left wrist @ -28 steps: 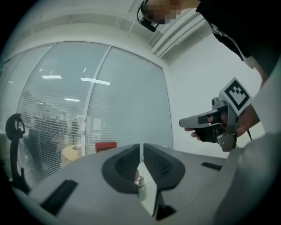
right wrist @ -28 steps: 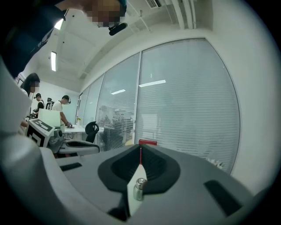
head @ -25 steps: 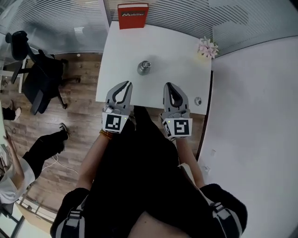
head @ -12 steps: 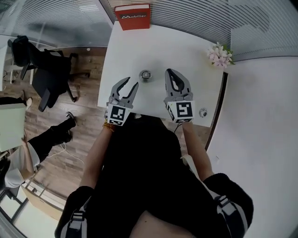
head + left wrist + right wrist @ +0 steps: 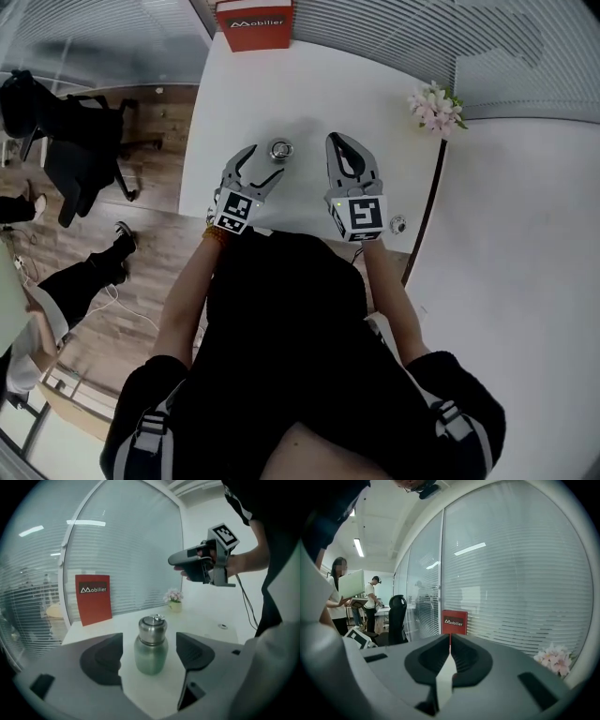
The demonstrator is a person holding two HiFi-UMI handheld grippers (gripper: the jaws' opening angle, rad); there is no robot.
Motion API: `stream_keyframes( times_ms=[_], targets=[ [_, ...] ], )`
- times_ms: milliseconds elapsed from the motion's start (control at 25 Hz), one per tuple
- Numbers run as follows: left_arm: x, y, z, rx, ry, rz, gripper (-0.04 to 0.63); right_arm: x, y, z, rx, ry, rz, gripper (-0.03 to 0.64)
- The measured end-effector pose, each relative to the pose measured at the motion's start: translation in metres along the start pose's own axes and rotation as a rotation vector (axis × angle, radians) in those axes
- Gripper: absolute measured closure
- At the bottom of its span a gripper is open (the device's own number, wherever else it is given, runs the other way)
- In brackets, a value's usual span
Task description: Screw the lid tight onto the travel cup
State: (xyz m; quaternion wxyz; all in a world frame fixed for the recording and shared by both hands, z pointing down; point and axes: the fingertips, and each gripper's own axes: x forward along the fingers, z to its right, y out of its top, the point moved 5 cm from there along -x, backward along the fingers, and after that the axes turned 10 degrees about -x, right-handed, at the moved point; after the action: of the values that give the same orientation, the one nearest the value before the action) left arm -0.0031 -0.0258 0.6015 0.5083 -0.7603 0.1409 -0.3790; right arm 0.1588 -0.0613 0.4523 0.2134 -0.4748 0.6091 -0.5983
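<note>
A small green travel cup (image 5: 279, 148) (image 5: 151, 649) with its steel lid (image 5: 152, 626) on top stands upright on the white table (image 5: 319, 84). My left gripper (image 5: 265, 161) (image 5: 150, 641) sits just short of the cup. Its jaws are opening and the cup shows between the two pads (image 5: 101, 659), untouched. My right gripper (image 5: 337, 140) (image 5: 450, 641) hovers to the right of the cup, shut with nothing in it. It also appears raised in the left gripper view (image 5: 172, 562).
A red sign (image 5: 253, 23) (image 5: 454, 621) stands at the table's far edge, and a pot of pink flowers (image 5: 434, 105) (image 5: 174, 600) at its right corner. A round cable port (image 5: 398, 223) lies near the front right. A black office chair (image 5: 66, 122) and people are to the left.
My left gripper's jaws have gone from shut to wide apart. Both grippers have moved forward over the table to either side of the cup.
</note>
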Motion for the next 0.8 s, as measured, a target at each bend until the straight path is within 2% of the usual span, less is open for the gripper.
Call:
stream_keyframes(
  times_ms=[280, 800],
  targets=[
    [0.039, -0.035, 0.001, -0.029, -0.044, -0.096, 0.227, -0.008, -0.011, -0.01, -0.019, 0.004, -0.05, 0.614],
    [0.066, -0.054, -0.009, -0.054, 0.002, -0.193, 0.236, -0.003, -0.008, -0.033, -0.06, 0.053, -0.084, 0.614]
  ],
)
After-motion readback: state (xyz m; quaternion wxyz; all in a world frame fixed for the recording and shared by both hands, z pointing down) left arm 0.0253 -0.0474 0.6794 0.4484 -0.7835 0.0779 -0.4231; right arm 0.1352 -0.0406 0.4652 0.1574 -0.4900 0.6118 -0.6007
